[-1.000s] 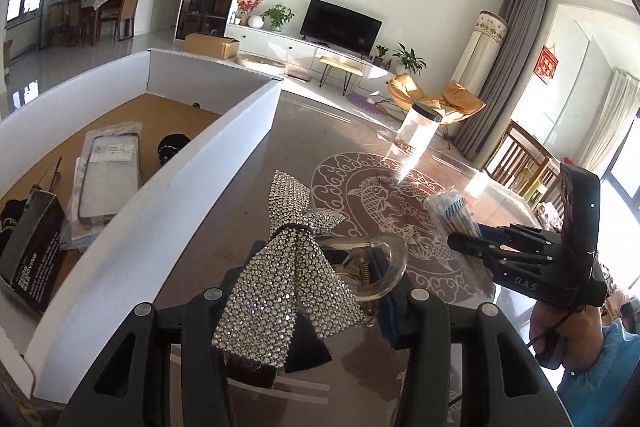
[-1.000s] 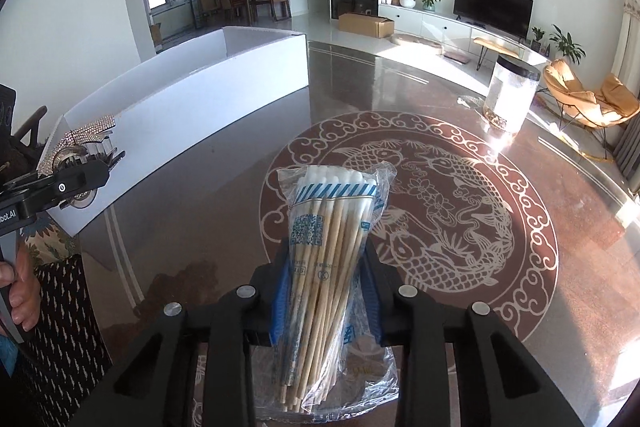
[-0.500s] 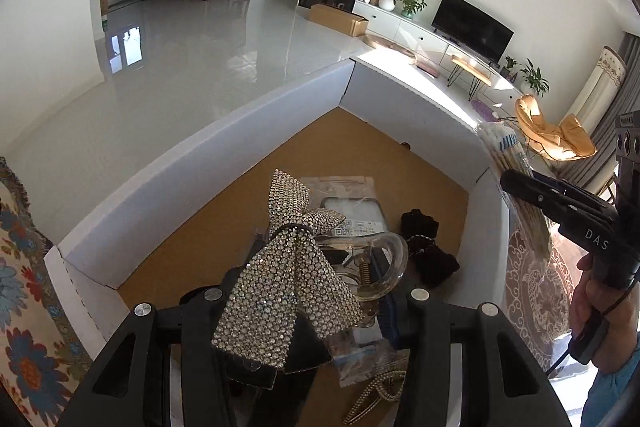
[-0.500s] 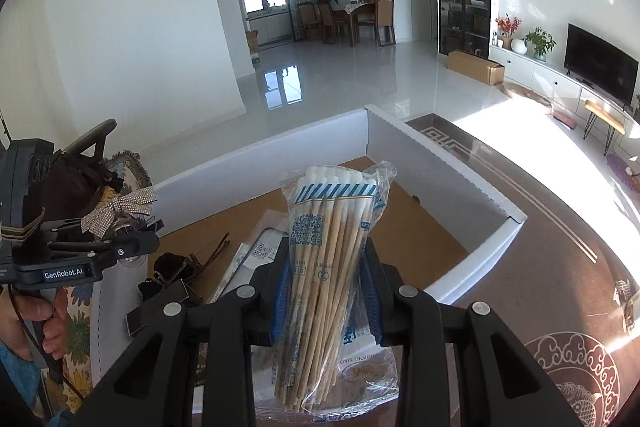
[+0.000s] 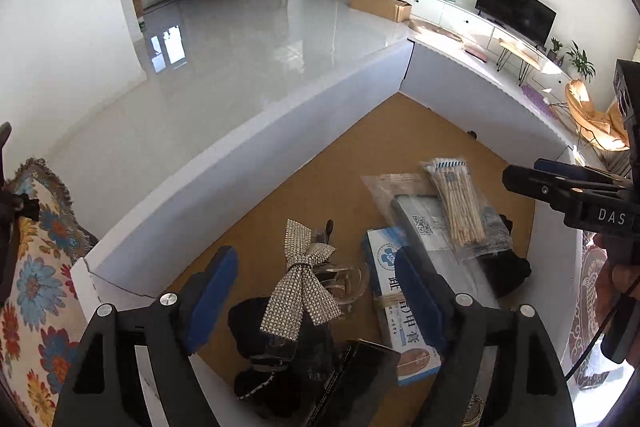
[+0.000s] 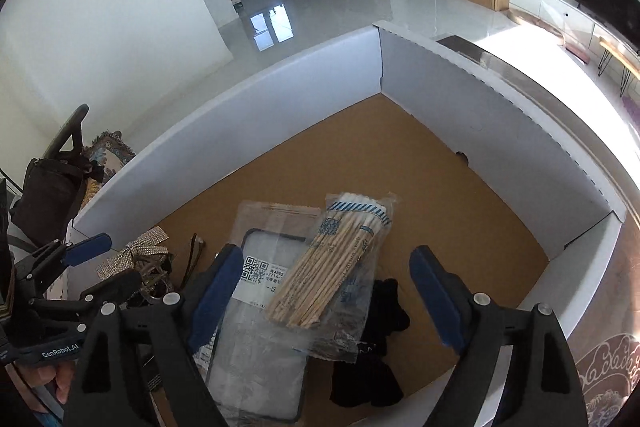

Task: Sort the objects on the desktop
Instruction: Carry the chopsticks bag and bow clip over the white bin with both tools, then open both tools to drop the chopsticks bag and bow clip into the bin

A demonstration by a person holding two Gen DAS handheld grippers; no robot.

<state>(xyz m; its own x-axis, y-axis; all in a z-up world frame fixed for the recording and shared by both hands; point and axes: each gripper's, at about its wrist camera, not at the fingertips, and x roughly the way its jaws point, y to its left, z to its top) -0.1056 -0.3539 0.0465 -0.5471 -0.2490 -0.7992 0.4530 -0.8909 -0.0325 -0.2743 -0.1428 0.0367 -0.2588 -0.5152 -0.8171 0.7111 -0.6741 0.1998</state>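
Note:
An open white cardboard box (image 5: 248, 147) (image 6: 240, 131) with a brown floor lies below both grippers. My left gripper (image 5: 314, 291) hangs over its near corner, jaws opening. The rhinestone bow hair clip (image 5: 304, 279) (image 6: 136, 247) sits loose between the pads, resting on a black item, touched by neither pad. My right gripper (image 6: 326, 295) is also opening above the box. The bag of cotton swabs (image 6: 336, 267) (image 5: 456, 203) lies free under it, across a bagged phone case (image 6: 260, 327). Each gripper shows in the other's view, the right gripper (image 5: 516, 179) at the right edge, the left gripper (image 6: 114, 261) at the lower left.
Inside the box are also a blue-and-white carton (image 5: 396, 295), a black cloth (image 6: 376, 347) and a black box (image 5: 360, 379). A flowered cushion (image 5: 36, 267) lies left of the box. The far half of the box floor (image 6: 440, 179) is bare. A patterned table surface (image 6: 608, 367) shows at the right.
Both grippers swung from over the table to over the box and opened. The bow clip left the left jaws; the swab bag dropped from the right jaws onto the phone case packet.

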